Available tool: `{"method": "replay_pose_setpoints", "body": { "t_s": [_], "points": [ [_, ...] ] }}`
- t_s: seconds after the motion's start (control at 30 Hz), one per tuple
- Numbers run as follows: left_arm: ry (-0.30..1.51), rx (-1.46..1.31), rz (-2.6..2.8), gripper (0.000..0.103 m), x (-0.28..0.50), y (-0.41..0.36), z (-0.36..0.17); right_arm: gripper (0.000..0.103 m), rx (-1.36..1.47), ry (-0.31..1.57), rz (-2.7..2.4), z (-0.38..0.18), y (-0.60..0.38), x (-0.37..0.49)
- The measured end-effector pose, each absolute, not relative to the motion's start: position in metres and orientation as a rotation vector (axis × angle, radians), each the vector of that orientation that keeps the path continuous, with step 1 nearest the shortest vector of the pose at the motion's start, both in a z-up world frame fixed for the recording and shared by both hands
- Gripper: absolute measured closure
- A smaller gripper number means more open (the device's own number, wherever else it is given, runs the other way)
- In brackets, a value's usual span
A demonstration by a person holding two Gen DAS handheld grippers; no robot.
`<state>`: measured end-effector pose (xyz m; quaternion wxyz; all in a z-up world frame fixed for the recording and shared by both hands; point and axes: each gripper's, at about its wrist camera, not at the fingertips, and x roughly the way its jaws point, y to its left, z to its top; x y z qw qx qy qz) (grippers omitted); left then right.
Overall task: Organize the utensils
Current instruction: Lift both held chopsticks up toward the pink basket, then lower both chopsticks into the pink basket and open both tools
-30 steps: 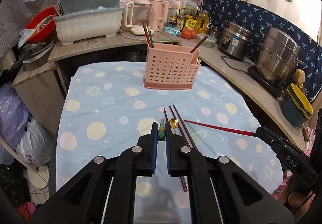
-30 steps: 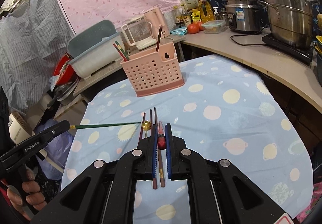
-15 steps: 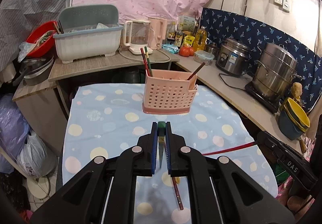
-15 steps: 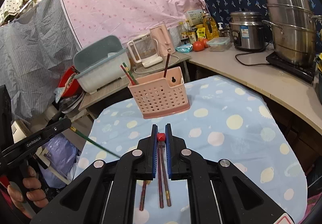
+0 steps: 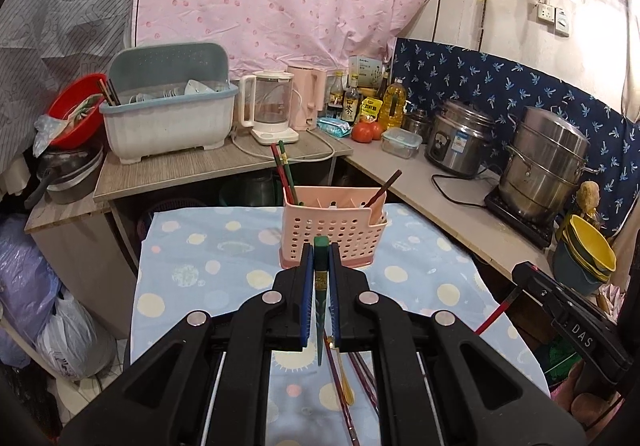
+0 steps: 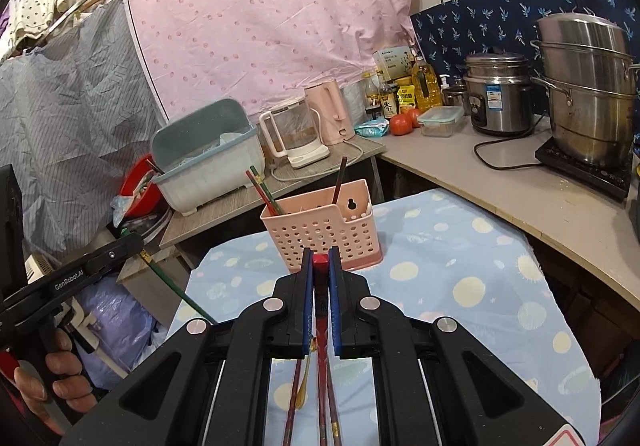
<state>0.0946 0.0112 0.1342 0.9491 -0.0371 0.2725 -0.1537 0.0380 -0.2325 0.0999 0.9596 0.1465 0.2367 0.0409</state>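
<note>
A pink perforated utensil holder (image 5: 334,232) stands on the blue spotted tablecloth (image 5: 208,278); it also shows in the right wrist view (image 6: 322,232). It holds a red and a green chopstick (image 5: 284,171) at its left and a brown one (image 5: 386,187) at its right. My left gripper (image 5: 320,258) is shut on a green chopstick (image 5: 320,286), held above the table. My right gripper (image 6: 320,266) is shut on a red chopstick (image 6: 321,310). Dark chopsticks (image 6: 292,402) and a gold spoon (image 6: 304,386) lie on the cloth below.
A counter (image 5: 200,165) behind carries a dish rack (image 5: 168,117), a glass kettle (image 5: 270,109), bottles and tomatoes (image 5: 366,130). A rice cooker (image 5: 456,137) and a steel steamer (image 5: 544,169) stand on the right counter. Bags (image 5: 60,330) lie left of the table.
Both grippers have lifted their chopsticks off the cloth and risen, tilting them from level to steep. The holder now appears lower and nearer the fingertips.
</note>
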Motion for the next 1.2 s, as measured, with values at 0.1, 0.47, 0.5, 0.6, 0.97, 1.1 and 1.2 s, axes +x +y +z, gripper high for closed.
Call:
{"method": "replay_pose_setpoints", "body": {
  "t_s": [0.1,0.47,0.5,0.6,0.97,1.1,1.2],
  "points": [
    [0.553,-0.073,-0.318,0.096,0.097,0.008,0.136,0.096,0.298,0.478,0.084,0.101,-0.233,0.04],
    [0.553,-0.061,-0.334,0.096,0.116,-0.001,0.144,0.096,0.304,0.468,0.093,0.113,-0.237,0.059],
    [0.551,-0.062,-0.336,0.096,0.12,-0.002,0.147,0.096,0.308,0.461,0.095,0.117,-0.239,0.064],
    [0.53,-0.056,-0.329,0.096,0.133,-0.004,0.159,0.096,0.321,0.438,0.099,0.131,-0.245,0.081],
    [0.399,-0.071,-0.325,0.096,0.19,-0.015,0.221,0.096,0.293,0.326,0.099,0.195,-0.244,0.156],
    [0.345,-0.081,-0.32,0.096,0.212,-0.02,0.24,0.096,0.29,0.286,0.09,0.215,-0.242,0.188],
    [0.322,-0.092,-0.318,0.096,0.228,-0.022,0.246,0.096,0.291,0.281,0.088,0.22,-0.239,0.209]
  ]
}}
